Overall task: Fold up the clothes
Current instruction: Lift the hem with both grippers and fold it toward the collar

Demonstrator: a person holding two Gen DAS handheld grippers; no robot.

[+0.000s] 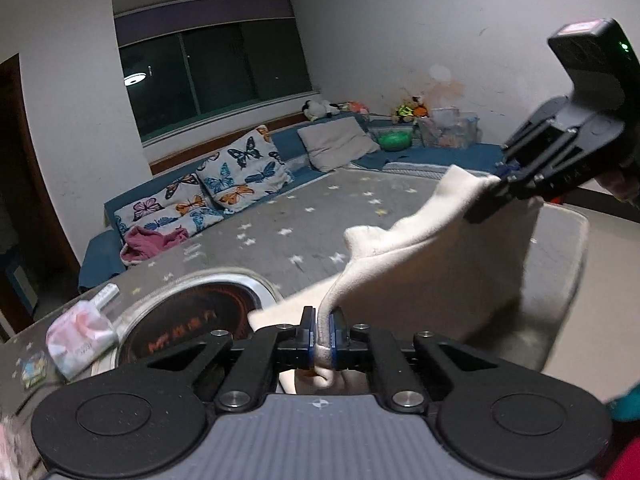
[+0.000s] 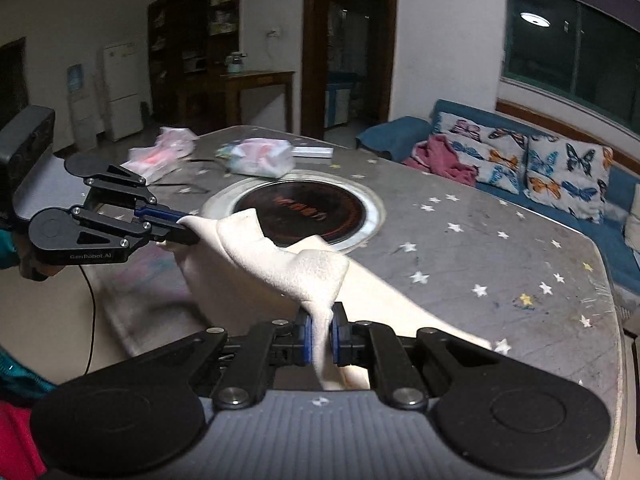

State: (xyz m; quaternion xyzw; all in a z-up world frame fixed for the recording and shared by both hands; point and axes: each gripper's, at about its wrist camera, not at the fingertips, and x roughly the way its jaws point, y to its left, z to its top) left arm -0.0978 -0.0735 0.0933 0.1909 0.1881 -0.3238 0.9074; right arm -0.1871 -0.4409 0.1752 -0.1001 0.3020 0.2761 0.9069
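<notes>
A cream fleece garment (image 1: pixel 424 264) hangs stretched between my two grippers above the grey star-print table (image 1: pixel 320 216). My left gripper (image 1: pixel 323 338) is shut on one edge of it. My right gripper (image 1: pixel 486 196) is shut on the other edge, up at the right in the left wrist view. In the right wrist view, my right gripper (image 2: pixel 320 334) pinches the garment (image 2: pixel 276 260), and my left gripper (image 2: pixel 184 230) holds its far corner at the left. The lower part of the garment drapes onto the table (image 2: pixel 500 264).
A round inset hotplate (image 2: pixel 304 210) sits in the table's middle. Plastic bags (image 2: pixel 260 156) and a box lie at the far side. A blue sofa with butterfly cushions (image 2: pixel 560 168) and a pink cloth (image 2: pixel 444 158) runs along the wall. The floor lies beyond the table's edge.
</notes>
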